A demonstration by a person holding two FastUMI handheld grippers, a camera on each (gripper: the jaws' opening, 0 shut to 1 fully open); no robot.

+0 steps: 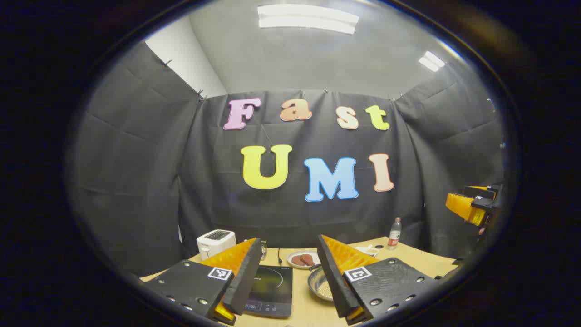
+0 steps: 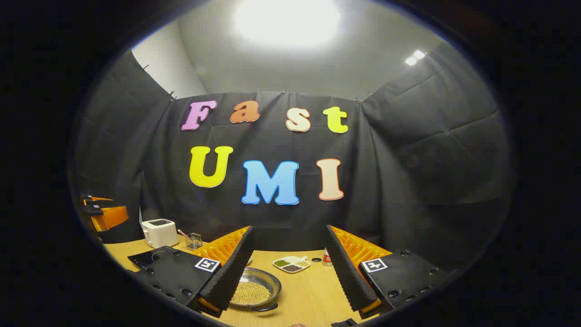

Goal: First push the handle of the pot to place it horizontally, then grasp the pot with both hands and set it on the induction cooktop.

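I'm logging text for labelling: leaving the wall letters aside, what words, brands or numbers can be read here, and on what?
Bottle label: too small to read.
Induction cooktop panel print: too blurred to read.
Square marker: a coded pattern, no words.
So nothing is legible.

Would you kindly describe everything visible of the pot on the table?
The pot is a shallow, round, silvery pan that looks like metal, holding a layer of small pale grains. It sits flat on the wooden table, just right of the black cooktop in the left gripper view. A dark loop handle shows at its near rim in the right gripper view. Neither gripper touches it; the fingers partly hide it.
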